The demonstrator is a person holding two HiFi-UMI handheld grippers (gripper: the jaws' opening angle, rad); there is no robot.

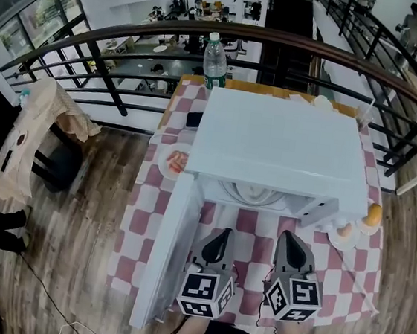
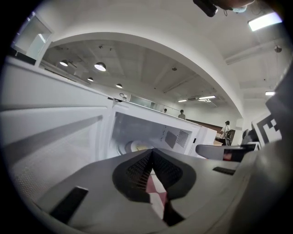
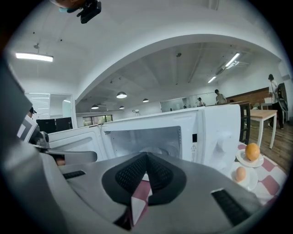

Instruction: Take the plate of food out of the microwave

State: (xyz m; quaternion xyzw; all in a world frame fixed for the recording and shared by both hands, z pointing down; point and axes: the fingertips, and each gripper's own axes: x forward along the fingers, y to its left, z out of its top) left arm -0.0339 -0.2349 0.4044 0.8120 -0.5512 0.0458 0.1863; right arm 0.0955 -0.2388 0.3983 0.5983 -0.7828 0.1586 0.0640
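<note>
A white microwave [image 1: 277, 152] stands on a red-and-white checked tablecloth, its door [image 1: 165, 251] swung open toward me on the left. Inside the cavity lies a white plate [image 1: 254, 194]; its food is hidden from above. In the left gripper view the plate [image 2: 135, 146] shows pale on the cavity floor. Both grippers hover side by side in front of the opening, apart from it. My left gripper [image 1: 222, 235] [image 2: 152, 153] is shut with nothing in it. So is my right gripper [image 1: 288, 239] [image 3: 146, 157], which faces the microwave [image 3: 215, 132].
A water bottle [image 1: 215, 61] stands behind the microwave. A plate with food [image 1: 176, 162] and a dark phone [image 1: 194, 119] lie at its left. Saucers with an orange [image 1: 373, 214] [image 3: 252, 151] and an egg [image 1: 345, 230] [image 3: 241, 173] sit at its right. A railing [image 1: 133, 38] runs behind the table.
</note>
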